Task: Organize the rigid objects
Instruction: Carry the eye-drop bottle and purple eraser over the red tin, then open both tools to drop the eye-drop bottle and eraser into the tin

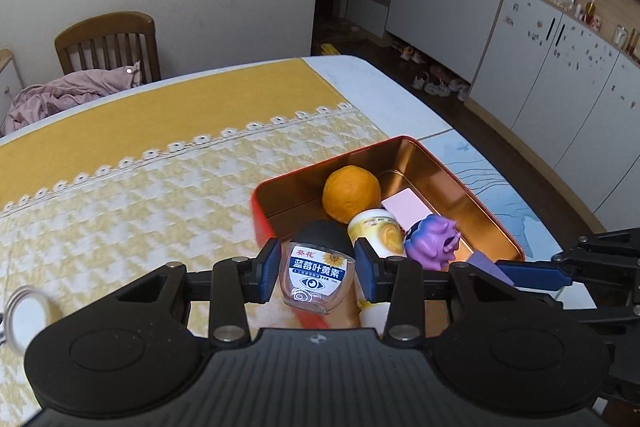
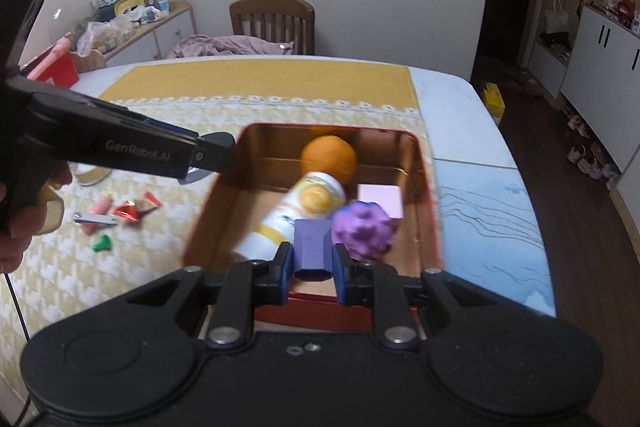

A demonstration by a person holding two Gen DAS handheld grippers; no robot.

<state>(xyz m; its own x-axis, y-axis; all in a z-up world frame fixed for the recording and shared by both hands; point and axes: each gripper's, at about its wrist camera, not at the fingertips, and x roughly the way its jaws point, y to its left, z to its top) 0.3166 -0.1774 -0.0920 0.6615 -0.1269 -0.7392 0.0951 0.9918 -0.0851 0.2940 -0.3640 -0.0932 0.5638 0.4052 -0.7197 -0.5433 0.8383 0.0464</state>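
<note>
Both hands are loaded right now — the left gripper [image 1: 316,267] is clamped on a small clear bottle [image 1: 317,275] with a dark cap, and the right gripper [image 2: 311,267] is clamped on a purple block [image 2: 313,247]. Just ahead of and below both sets of fingers sits the red tin [image 1: 496,211], already holding an orange [image 1: 351,199], a white-and-yellow bottle [image 1: 378,231] lying down, a pink card [image 1: 404,209] and a purple toy [image 1: 434,237]. My take: the tin's getting crowded, so don't drop from height. I'd ease each piece low over a bare patch — block on the near side by the toy, bottle toward the left wall — and only then let go, one hand at a time so the grippers don't bump each other. Glass-looking bottle goes down gently.
</note>
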